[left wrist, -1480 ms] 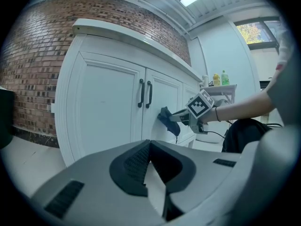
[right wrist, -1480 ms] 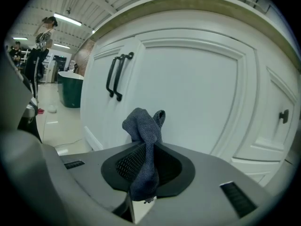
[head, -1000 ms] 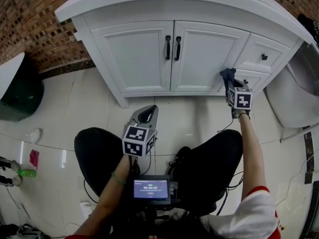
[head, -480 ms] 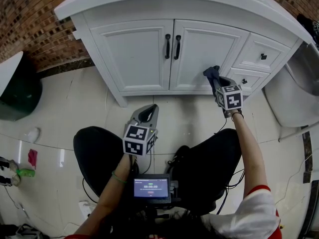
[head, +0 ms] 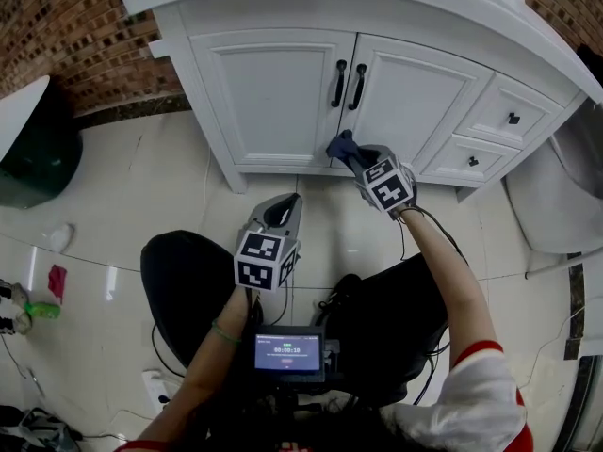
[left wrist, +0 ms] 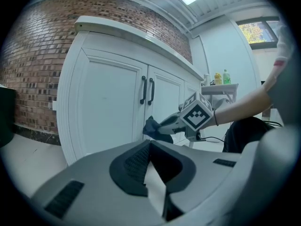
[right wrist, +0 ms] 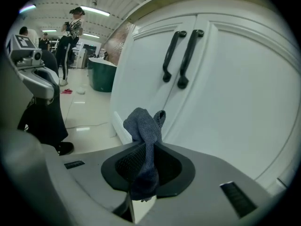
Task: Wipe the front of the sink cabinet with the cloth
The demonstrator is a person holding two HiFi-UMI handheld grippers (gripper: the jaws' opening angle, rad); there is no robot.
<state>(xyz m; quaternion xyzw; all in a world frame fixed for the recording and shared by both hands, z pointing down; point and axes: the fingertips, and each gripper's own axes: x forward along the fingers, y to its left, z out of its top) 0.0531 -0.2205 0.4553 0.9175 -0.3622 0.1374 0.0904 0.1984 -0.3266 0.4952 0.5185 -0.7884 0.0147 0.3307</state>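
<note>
One dark cloth [right wrist: 143, 126] sat clamped in the right tongs [right wrist: 146, 166], low against the sink cabinet [head: 273, 92] doors; so small a wad might let hard tips scrape the paint. The left tongs [left wrist: 151, 147] hung together, empty, and whether cloth touched door could not be told.

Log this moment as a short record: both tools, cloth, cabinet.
right tool: shut on the cloth
cloth position: by the lower part of the right-hand door of the cabinet
left tool: shut, nothing between its jaws, held low over the floor
cabinet doors: both closed
</note>
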